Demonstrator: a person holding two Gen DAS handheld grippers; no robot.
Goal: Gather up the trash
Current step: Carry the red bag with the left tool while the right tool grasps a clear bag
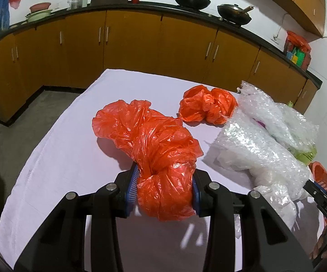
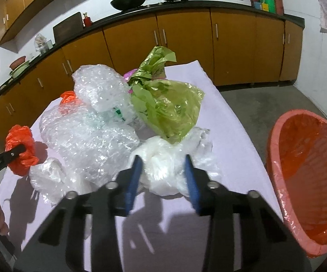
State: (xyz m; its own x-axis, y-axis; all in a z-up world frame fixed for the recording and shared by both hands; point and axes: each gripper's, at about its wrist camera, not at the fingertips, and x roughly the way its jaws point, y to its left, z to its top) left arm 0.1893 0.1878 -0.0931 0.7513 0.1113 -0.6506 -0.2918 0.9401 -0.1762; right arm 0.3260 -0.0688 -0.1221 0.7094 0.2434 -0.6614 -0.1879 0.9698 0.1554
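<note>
Here two orange bags (image 1: 159, 145), left claw (image 1: 164, 190) gripping one.

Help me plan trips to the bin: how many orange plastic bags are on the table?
2: one orange bag clamped in the left gripper, another orange bag crumpled farther back beside the bubble wrap. More may hide beneath.

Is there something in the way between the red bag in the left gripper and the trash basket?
Yes. The red bag is in the left gripper; the basket stands off the table's right side. Between them lie bubble wrap, a white bag and the right gripper.
</note>
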